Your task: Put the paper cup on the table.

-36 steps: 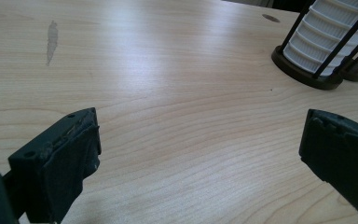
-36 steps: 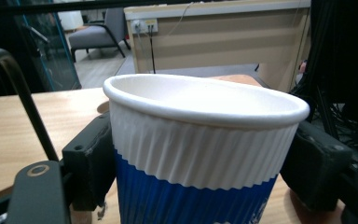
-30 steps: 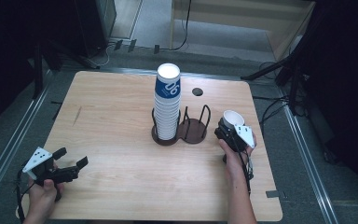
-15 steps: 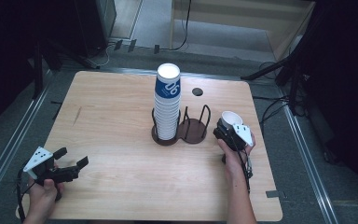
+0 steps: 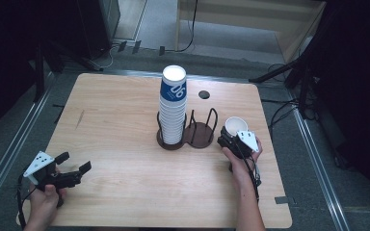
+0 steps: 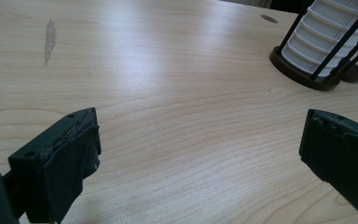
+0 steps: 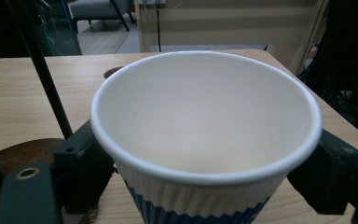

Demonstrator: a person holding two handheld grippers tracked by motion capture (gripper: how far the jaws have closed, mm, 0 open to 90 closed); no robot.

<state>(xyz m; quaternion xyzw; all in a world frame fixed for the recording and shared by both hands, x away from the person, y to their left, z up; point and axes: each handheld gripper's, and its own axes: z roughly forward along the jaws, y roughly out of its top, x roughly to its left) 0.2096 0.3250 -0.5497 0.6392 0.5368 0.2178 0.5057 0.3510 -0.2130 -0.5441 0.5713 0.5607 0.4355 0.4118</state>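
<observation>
As the jaws of the right gripper have just been opening, the paper cup is being let go.
The cup is seen upright on the wooden surface, just beside the empty ring of the cup holder, with the jaws standing slightly apart at either side of it; release is judged nearly done. The left gripper is held wide open and empty near the surface's front corner, well apart from the cup stack.

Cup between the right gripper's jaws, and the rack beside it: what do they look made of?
Cup: likely paper, matte white inside, rolled rim, ribbed blue-printed wall. Rack: probably metal, with thin dark rods on a round dark-brown base; the base could be wood.
</observation>
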